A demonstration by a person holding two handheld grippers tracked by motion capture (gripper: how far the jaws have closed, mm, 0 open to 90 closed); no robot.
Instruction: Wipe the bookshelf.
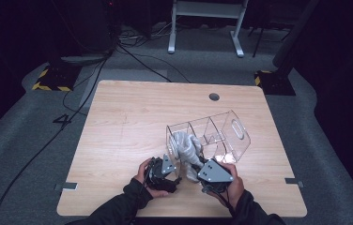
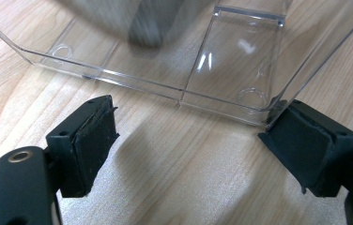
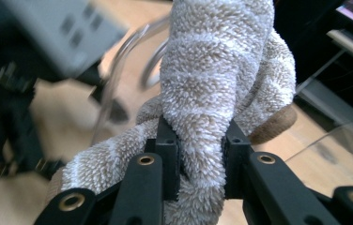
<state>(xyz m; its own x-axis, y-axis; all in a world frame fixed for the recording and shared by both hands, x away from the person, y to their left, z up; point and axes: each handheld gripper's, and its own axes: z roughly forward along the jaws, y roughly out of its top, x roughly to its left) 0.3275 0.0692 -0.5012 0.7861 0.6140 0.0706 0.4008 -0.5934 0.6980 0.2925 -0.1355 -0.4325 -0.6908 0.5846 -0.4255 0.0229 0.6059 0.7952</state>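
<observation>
Item: striped terry sock (image 3: 212, 89), soft, light, limp; best pinched mid-fold. Right gripper (image 3: 198, 154) clamps it over clear organiser (image 1: 221, 136), near tabletop's (image 1: 118, 140) front edge. Left gripper (image 2: 188, 150) gapes, empty, at organiser's corner.

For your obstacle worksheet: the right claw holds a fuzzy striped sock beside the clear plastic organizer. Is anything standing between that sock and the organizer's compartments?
Nothing visible blocks it. The right claw is shut on the fuzzy striped sock, which already hangs over the clear organizer at its near wall. The open left claw sits at the organizer's near corner, outside the wall, clear of the sock's way in.
</observation>
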